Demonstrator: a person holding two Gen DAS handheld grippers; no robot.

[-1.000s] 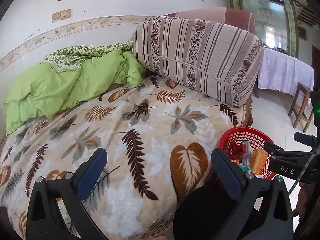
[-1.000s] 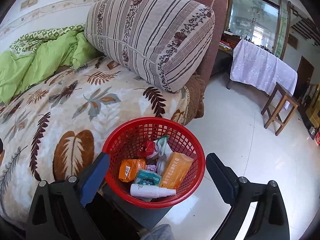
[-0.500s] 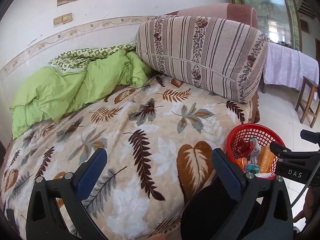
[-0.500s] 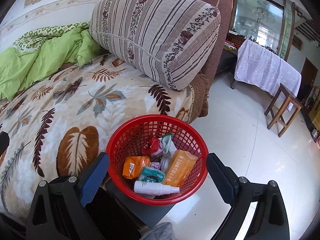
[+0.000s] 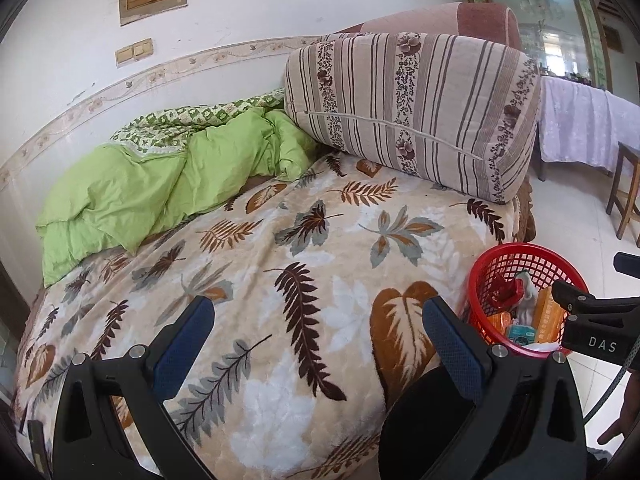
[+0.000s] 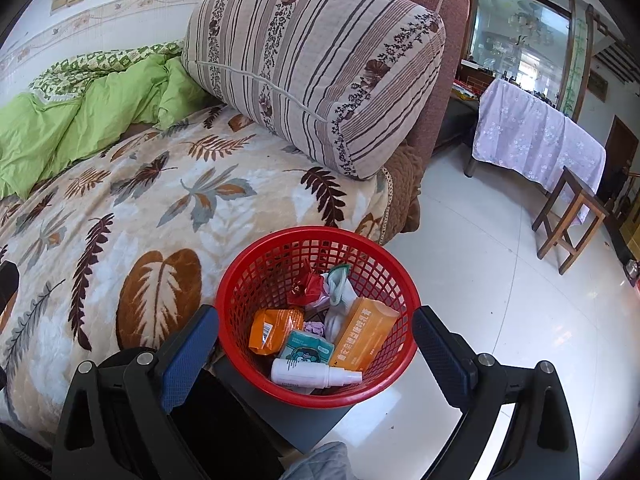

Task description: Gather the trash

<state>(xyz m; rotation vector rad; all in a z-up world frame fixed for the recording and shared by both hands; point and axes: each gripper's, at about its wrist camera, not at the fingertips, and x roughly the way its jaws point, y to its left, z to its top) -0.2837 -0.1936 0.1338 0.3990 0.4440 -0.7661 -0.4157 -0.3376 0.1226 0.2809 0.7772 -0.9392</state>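
A red mesh basket (image 6: 244, 280) stands on a grey stool beside the bed and also shows in the left wrist view (image 5: 478, 276). It holds an orange box (image 6: 366, 330), an orange packet (image 6: 274, 328), a teal packet (image 6: 306, 350), a white spray bottle (image 6: 310, 376), a red wrapper (image 6: 306, 286) and crumpled tissue. My right gripper (image 6: 316, 352) is open and empty, hovering over the basket's near side. My left gripper (image 5: 316, 336) is open and empty above the leaf-print blanket (image 5: 256, 264).
A striped bolster (image 5: 412, 108) and a green quilt (image 5: 160, 180) lie at the back of the bed. On the white tiled floor to the right stand a wooden stool (image 6: 572, 216) and a table under a lilac cloth (image 6: 536, 136).
Both grippers have pulled back and risen slightly, so the bed and basket look a little farther away. Both stay open and empty.
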